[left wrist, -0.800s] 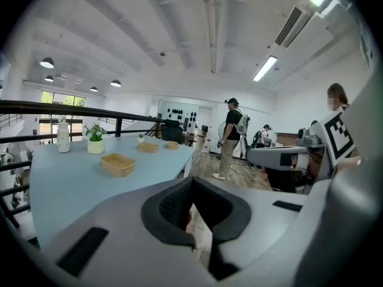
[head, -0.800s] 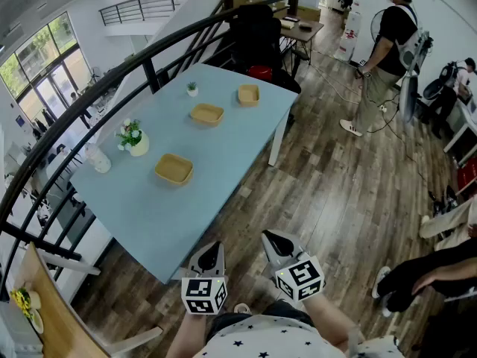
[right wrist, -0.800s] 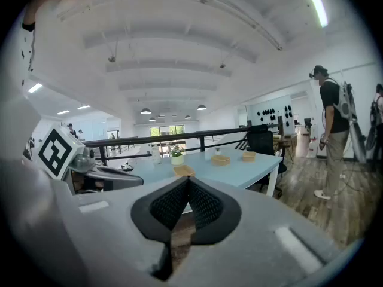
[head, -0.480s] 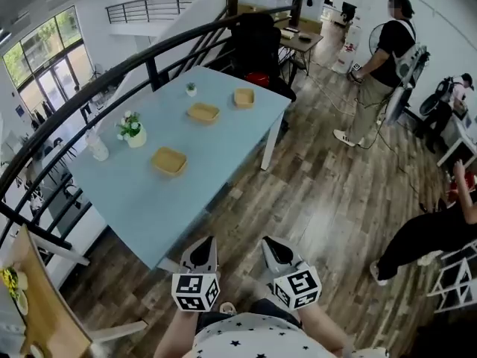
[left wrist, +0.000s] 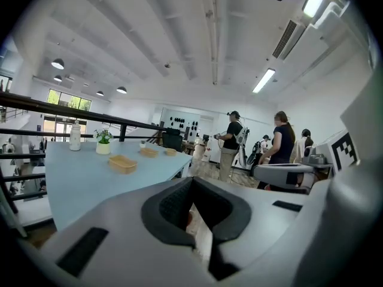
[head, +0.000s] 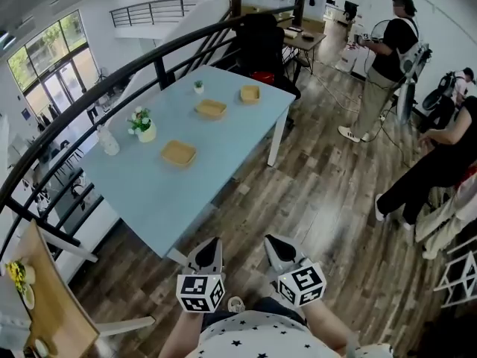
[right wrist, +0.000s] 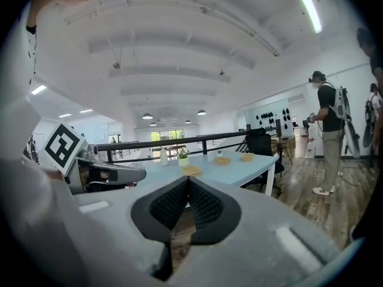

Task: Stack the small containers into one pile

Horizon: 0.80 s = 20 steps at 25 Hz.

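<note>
Three tan shallow containers lie apart on the light blue table (head: 149, 200): a near one (head: 179, 153), a middle one (head: 211, 109) and a smaller far one (head: 250, 93). They also show in the left gripper view as the near container (left wrist: 122, 163), the middle one (left wrist: 148, 152) and the far one (left wrist: 171, 151), and in the right gripper view as the near container (right wrist: 191, 170), the middle one (right wrist: 222, 159) and the far one (right wrist: 246, 156). My left gripper (head: 211, 245) and right gripper (head: 274, 242) hang close to my body over the wooden floor, short of the table's near corner. Both are shut and hold nothing.
A white pot with a plant (head: 143, 129), a bottle (head: 109, 142) and a tiny plant (head: 198, 86) stand along the table's railing side. A black railing (head: 89, 103) runs behind the table. A dark chair (head: 261, 36) stands at the far end. People (head: 387, 58) are at the right.
The head view has shifted slightly, so the table sits a little further right in frame. People at the right have moved. Both grippers stay shut near my body.
</note>
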### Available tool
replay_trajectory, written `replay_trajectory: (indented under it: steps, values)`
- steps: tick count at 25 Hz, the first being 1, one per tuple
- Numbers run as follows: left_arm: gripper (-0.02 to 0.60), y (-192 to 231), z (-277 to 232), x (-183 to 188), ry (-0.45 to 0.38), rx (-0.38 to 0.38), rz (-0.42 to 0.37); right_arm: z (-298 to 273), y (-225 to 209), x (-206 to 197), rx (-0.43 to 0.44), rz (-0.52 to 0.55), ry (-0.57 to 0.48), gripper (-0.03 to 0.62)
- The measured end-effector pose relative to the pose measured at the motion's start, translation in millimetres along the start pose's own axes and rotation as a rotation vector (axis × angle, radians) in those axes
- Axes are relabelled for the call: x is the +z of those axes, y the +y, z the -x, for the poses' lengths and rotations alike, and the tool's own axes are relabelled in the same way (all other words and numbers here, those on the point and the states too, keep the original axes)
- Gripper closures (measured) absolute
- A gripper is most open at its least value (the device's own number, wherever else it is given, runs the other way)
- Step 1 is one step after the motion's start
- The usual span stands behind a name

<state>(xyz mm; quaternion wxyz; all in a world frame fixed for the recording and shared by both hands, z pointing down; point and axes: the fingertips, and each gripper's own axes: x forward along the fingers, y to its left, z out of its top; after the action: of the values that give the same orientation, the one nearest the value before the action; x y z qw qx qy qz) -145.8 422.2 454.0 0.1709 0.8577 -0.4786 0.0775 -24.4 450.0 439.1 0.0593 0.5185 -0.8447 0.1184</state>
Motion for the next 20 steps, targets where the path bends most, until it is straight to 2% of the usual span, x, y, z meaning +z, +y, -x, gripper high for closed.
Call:
replay_trajectory:
  steps: [6, 14, 20]
  values:
    - [0.58, 10.8, 14.4, -2.3, -0.008, 0.005, -0.002, -2.6, 11.5, 2.2, -0.001, -0.011, -0.013, 0.589]
    - [0.58, 26.0, 16.2, -7.1, 0.006, -0.008, 0.005, -13.3, 32.8, -1.7, 0.048, -0.002, -0.007, 0.589]
    - [0.58, 28.4, 3.8, -8.8, 0.023, -0.007, 0.012, -19.8, 25.8, -1.7, 0.049, -0.032, -0.007, 0.589]
